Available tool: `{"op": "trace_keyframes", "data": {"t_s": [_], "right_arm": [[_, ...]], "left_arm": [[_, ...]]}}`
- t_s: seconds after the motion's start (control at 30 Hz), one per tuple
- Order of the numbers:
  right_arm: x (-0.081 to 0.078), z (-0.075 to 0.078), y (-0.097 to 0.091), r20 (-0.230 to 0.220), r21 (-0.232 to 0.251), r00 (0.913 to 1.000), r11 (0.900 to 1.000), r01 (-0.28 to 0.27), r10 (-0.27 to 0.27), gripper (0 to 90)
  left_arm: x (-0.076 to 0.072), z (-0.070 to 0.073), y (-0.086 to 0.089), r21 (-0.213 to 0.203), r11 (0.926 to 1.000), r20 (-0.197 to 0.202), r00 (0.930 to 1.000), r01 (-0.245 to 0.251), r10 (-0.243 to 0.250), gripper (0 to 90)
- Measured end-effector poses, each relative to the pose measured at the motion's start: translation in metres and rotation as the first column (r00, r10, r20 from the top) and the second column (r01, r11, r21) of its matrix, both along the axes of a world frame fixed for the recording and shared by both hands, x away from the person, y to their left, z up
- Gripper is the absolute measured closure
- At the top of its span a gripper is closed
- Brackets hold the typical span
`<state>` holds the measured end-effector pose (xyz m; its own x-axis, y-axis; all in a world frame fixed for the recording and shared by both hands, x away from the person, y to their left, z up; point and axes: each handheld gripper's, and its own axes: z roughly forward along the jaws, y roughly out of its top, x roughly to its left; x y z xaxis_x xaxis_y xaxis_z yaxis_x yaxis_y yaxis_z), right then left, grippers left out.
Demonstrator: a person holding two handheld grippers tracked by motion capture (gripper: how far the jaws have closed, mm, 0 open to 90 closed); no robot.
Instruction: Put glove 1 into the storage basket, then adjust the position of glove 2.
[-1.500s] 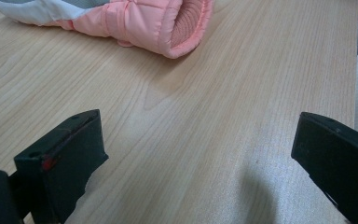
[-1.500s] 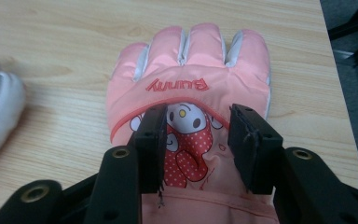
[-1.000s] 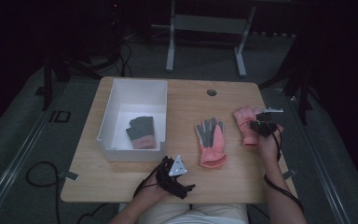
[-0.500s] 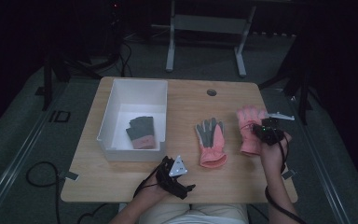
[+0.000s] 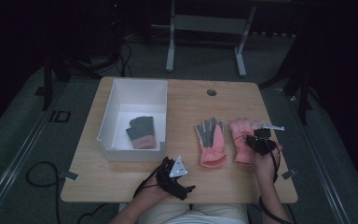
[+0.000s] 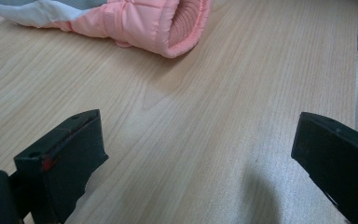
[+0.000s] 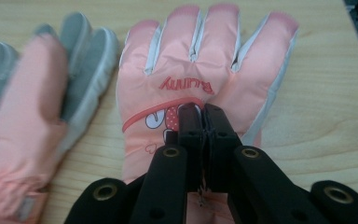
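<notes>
At about four o'clock on the table (image 5: pixel 186 100), the pink glove (image 5: pixel 241 140) lies flat with its fingertips pointing toward twelve and its cuff toward six. In the right gripper view it shows its pink back, with red lettering across the knuckles and a small cartoon patch below. The right tool (image 5: pixel 256 142) sits over the glove's lower half, its jaws clenched tight together and pinching the fabric of the back of the glove (image 7: pixel 200 70), just under the lettering. A hand (image 5: pixel 263 161) carries this tool from the six o'clock side.

Just beside that glove, at its nine o'clock, lies a second glove (image 5: pixel 210 140), grey palm up, fingers also toward twelve, its ribbed pink cuff toward six. The two lie close together; whether they touch cannot be told.

Further toward nine o'clock stands a white bin (image 5: pixel 116 105), open at the top, with a dark grey glove (image 5: pixel 141 132) with a pink cuff lying inside it.

Near the table's six o'clock edge the left tool (image 5: pixel 177 175) rests low over bare wood, its jaws spread wide and released, nothing between them (image 6: pixel 196 154). Ahead of it in the left gripper view lies the cuff of the second glove (image 6: pixel 168 23), well apart from the jaws.
</notes>
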<state>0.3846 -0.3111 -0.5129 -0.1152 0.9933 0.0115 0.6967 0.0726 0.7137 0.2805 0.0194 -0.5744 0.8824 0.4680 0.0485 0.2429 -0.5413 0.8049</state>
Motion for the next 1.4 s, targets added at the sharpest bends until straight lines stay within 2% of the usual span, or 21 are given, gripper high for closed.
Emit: {"op": "trace_keyframes", "data": {"t_s": [0.03, 0.17, 0.4, 0.6, 0.63, 0.67, 0.7, 0.73, 0.77, 0.83, 0.87, 0.9, 0.93, 0.97, 1.03, 1.17, 1.4], "right_arm": [[0.003, -0.006, -0.001, -0.008, 0.007, 0.9999, 1.0000, 0.006, -0.006, 87.1], [0.006, -0.014, -0.002, -0.009, 0.015, 0.9999, 0.9998, 0.013, -0.013, 86.6], [0.007, -0.017, -0.002, -0.003, 0.013, 1.0000, 0.9999, 0.004, -0.004, 85.0], [0.003, -0.006, -0.005, 0.018, -0.001, 0.9993, 0.9995, -0.033, 0.033, 79.7], [0.001, 0.001, -0.009, 0.034, -0.006, 0.9973, 0.9979, -0.064, 0.065, 75.5], [0.001, 0.001, -0.009, 0.034, -0.006, 0.9973, 0.9979, -0.064, 0.065, 75.5], [0.000, 0.007, -0.012, 0.048, -0.016, 0.9947, 0.9958, -0.091, 0.091, 73.4], [0.000, 0.007, -0.012, 0.048, -0.016, 0.9947, 0.9958, -0.091, 0.091, 73.4], [-0.002, 0.012, -0.015, 0.063, -0.026, 0.9853, 0.9872, -0.157, 0.159, 70.2], [-0.003, 0.015, -0.017, 0.061, -0.049, 0.9781, 0.9793, -0.196, 0.199, 67.5], [-0.003, 0.015, -0.017, 0.061, -0.049, 0.9781, 0.9793, -0.196, 0.199, 67.5], [-0.003, 0.015, -0.020, 0.060, -0.053, 0.9667, 0.9679, -0.246, 0.249, 64.2], [-0.003, 0.015, -0.020, 0.060, -0.053, 0.9667, 0.9679, -0.246, 0.249, 64.2], [-0.002, 0.014, -0.023, 0.043, -0.073, 0.9614, 0.9606, -0.268, 0.272, 62.8], [-0.002, 0.011, -0.024, 0.033, -0.073, 0.9581, 0.9568, -0.281, 0.284, 60.9], [-0.002, 0.004, -0.025, 0.016, -0.058, 0.9565, 0.9553, -0.290, 0.291, 58.4], [0.001, -0.008, -0.019, 0.005, -0.053, 0.9580, 0.9567, -0.286, 0.287, 58.1]], "left_arm": [[0.000, 0.000, -0.001, 0.003, 1.0000, 0.004, 1.0000, 0.003, -0.003, 2.1], [0.000, 0.000, 0.000, 0.003, 1.0000, 0.004, 1.0000, 0.001, -0.001, 2.1], [0.000, 0.000, 0.000, 0.003, 1.0000, 0.003, 1.0000, 0.003, -0.003, 2.1], [0.000, 0.000, 0.000, -0.001, 1.0000, 0.000, 1.0000, 0.002, -0.002, 2.1], [0.000, 0.000, 0.000, 0.000, 1.0000, 0.000, 1.0000, 0.002, -0.002, 2.1], [0.000, 0.000, 0.000, 0.002, 1.0000, 0.000, 1.0000, 0.002, -0.002, 2.1], [0.000, 0.000, 0.000, 0.004, 1.0000, -0.001, 1.0000, 0.002, -0.002, 2.1], [0.000, 0.000, 0.000, 0.004, 1.0000, -0.001, 1.0000, 0.002, -0.002, 2.1], [0.000, 0.000, -0.001, 0.005, 1.0000, 0.003, 1.0000, 0.005, -0.005, 2.1], [0.000, 0.000, -0.001, 0.004, 1.0000, 0.005, 1.0000, 0.002, -0.002, 2.1], [0.000, 0.000, -0.001, 0.004, 1.0000, 0.005, 1.0000, 0.002, -0.002, 2.1], [0.000, 0.000, -0.001, 0.010, 0.9999, 0.005, 1.0000, 0.005, -0.005, 2.1], [0.000, 0.000, -0.001, 0.010, 0.9999, 0.005, 1.0000, 0.005, -0.005, 2.1], [0.000, 0.000, -0.001, 0.007, 1.0000, 0.005, 1.0000, 0.003, -0.003, 2.1], [0.000, 0.000, -0.001, 0.006, 1.0000, 0.003, 1.0000, 0.003, -0.003, 2.1], [0.000, 0.000, -0.002, 0.009, 1.0000, 0.005, 1.0000, 0.004, -0.004, 2.1], [0.000, 0.000, -0.002, 0.010, 0.9999, 0.007, 1.0000, 0.007, -0.007, 2.1]]}}
